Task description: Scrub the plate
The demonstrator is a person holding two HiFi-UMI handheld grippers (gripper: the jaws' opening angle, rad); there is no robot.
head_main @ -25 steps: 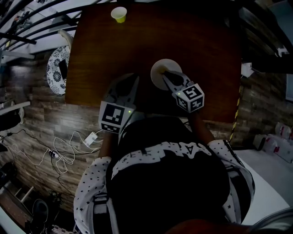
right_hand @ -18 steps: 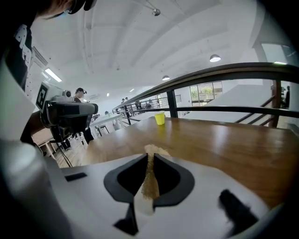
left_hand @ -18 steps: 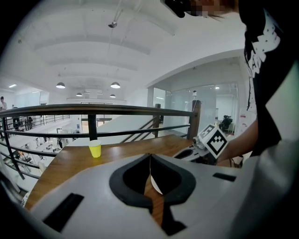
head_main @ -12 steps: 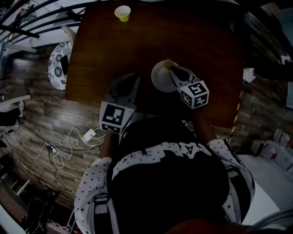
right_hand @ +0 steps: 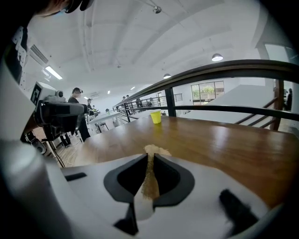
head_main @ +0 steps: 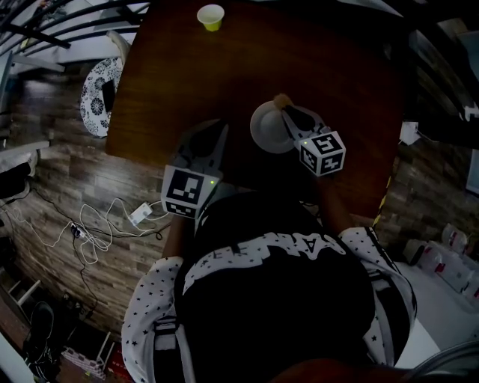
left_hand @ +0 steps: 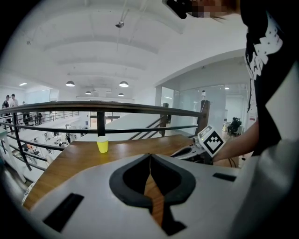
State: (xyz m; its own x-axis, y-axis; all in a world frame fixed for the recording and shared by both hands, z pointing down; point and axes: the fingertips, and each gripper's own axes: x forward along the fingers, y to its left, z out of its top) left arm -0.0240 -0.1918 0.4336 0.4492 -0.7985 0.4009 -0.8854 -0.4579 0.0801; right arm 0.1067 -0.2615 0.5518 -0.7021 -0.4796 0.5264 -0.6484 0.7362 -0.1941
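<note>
**Sponge Clamped at the Plate's Far Rim**

The right gripper (right_hand: 150, 157) was seen clenched on a sponge (right_hand: 150, 183). The sponge was a thin tan strip of coarse, grainy texture. It was pinched between the dark curved pads, with its ragged tip pushed out past them.

In the head view the right gripper (head_main: 288, 112) was held over the plate (head_main: 266, 131), a round, smooth white dish. The sponge (head_main: 281, 99) was placed at the plate's far rim. Whether it pressed on the rim could not be told.

The left gripper (left_hand: 150, 157) was found closed with nothing in it. Its black pads were drawn together at the tips, and only a sliver of wood grain was shown through the slit below them. From above, the left gripper (head_main: 215, 133) was seen low over the near part of the table (head_main: 337, 67), just left of the plate and apart from it.

The plate was set near the middle of the table, a rectangular top of glossy brown wood. A small yellow cup (head_main: 211, 16) was stood upright at the far edge, well apart from the plate. A dark metal railing (left_hand: 117, 107) was shown beyond the table. White cables (head_main: 97, 232) were strewn over the plank floor (head_main: 67, 179) to the left.
</note>
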